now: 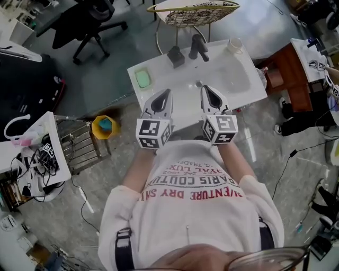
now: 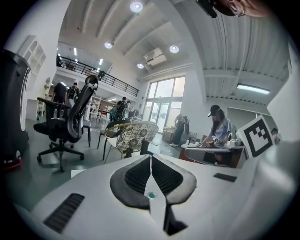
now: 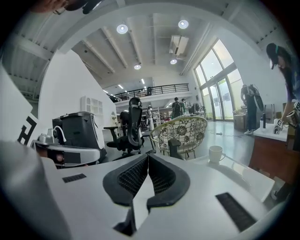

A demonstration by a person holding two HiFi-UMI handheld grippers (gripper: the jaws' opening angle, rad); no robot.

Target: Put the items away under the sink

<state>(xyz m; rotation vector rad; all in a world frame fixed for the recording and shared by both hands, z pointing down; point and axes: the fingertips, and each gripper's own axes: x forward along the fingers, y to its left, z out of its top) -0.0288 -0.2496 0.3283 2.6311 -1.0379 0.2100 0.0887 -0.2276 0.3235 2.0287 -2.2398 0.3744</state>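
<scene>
A white sink counter (image 1: pixel 159 69) stands in front of me, its basin (image 1: pixel 228 79) to the right. On it are a green sponge (image 1: pixel 143 79), a black dispenser (image 1: pixel 176 56), a black faucet (image 1: pixel 198 47) and a white cup (image 1: pixel 234 45). My left gripper (image 1: pixel 165 93) and right gripper (image 1: pixel 206 89) hover side by side over the counter's near edge, both shut and holding nothing. In the left gripper view the jaws (image 2: pixel 151 157) meet in a closed line. The right gripper (image 3: pixel 147 157) looks the same, with the white cup (image 3: pixel 216 153) ahead to its right.
A yellow container (image 1: pixel 105 127) with something blue inside sits on the floor left of the sink, next to a wire rack (image 1: pixel 79 144). A wicker chair (image 1: pixel 193 13) stands behind the counter, an office chair (image 1: pixel 90 24) far left, a wooden cabinet (image 1: pixel 288 74) right.
</scene>
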